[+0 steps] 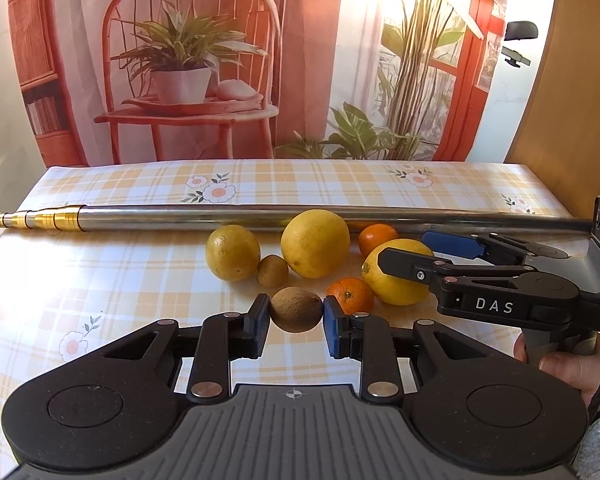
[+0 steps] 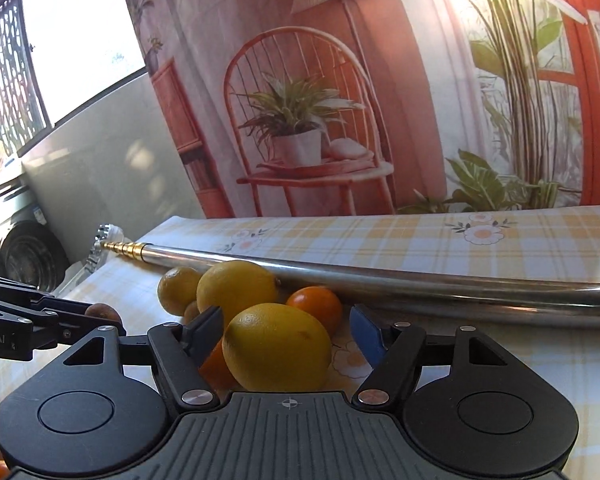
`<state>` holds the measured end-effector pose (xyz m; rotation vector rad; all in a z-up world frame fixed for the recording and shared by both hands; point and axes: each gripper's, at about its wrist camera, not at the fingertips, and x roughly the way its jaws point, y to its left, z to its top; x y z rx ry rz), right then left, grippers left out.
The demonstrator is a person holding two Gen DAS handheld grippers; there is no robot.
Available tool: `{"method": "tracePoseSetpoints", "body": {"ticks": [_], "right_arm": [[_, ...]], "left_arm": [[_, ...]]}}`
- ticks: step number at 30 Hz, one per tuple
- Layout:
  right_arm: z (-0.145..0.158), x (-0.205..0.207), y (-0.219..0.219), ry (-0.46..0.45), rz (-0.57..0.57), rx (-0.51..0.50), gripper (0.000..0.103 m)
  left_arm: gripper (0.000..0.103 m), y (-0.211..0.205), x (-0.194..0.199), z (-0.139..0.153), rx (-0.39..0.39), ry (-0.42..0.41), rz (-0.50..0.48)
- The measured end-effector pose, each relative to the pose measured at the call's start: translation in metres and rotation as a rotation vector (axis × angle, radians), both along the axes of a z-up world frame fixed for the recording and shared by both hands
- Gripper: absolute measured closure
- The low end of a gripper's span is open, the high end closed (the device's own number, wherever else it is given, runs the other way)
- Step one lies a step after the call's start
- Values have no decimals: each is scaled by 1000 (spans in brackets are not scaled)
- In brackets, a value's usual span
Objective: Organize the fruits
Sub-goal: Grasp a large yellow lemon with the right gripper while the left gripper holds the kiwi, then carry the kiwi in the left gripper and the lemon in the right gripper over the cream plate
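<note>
Several fruits lie clustered on the checked tablecloth (image 1: 100, 280). My left gripper (image 1: 296, 320) is shut on a brown kiwi (image 1: 296, 310), with a pad pressing each side of it. Behind it are a second, smaller kiwi (image 1: 273, 270), two yellow citrus fruits (image 1: 233, 252) (image 1: 315, 243) and two mandarins (image 1: 350, 295) (image 1: 376, 238). My right gripper (image 1: 404, 248) comes in from the right and stands open around a lemon (image 1: 396, 284). In the right wrist view that lemon (image 2: 278, 346) sits between the fingers of the right gripper (image 2: 286, 332), with a gap to the blue pad (image 2: 366, 334).
A long metal telescopic pole (image 1: 260, 216) lies across the table just behind the fruit. A printed backdrop (image 1: 220, 60) hangs behind the table's far edge. A hand (image 1: 560, 364) holds the right gripper's handle. Bare cloth stretches to the left of the fruit.
</note>
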<state>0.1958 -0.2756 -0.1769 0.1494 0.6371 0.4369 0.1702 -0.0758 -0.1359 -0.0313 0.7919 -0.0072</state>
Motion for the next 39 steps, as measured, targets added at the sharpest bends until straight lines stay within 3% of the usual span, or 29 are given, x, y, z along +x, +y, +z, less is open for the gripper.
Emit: {"method": "tracePoseSetpoints", "body": {"ticks": [9,24,30,35,39], "right_arm": [[-3,5,2,55,46,10,46],[-7,12,2,139,50,35,46],[-5,7,6,109,38,-4,46],[4,-14,6,-33,59,-11,46],[8,-18,2,-67,24,-7,46]], "left_arm": [[73,1,0,-4,-5,13,1],[73,2,0,-5,-6,12,-8],[73,4,-2,-4,-9,11,-7],[73,5,-3,-3,-7,6,-5],[73,5,-4,-3,-5,7,-5]]}}
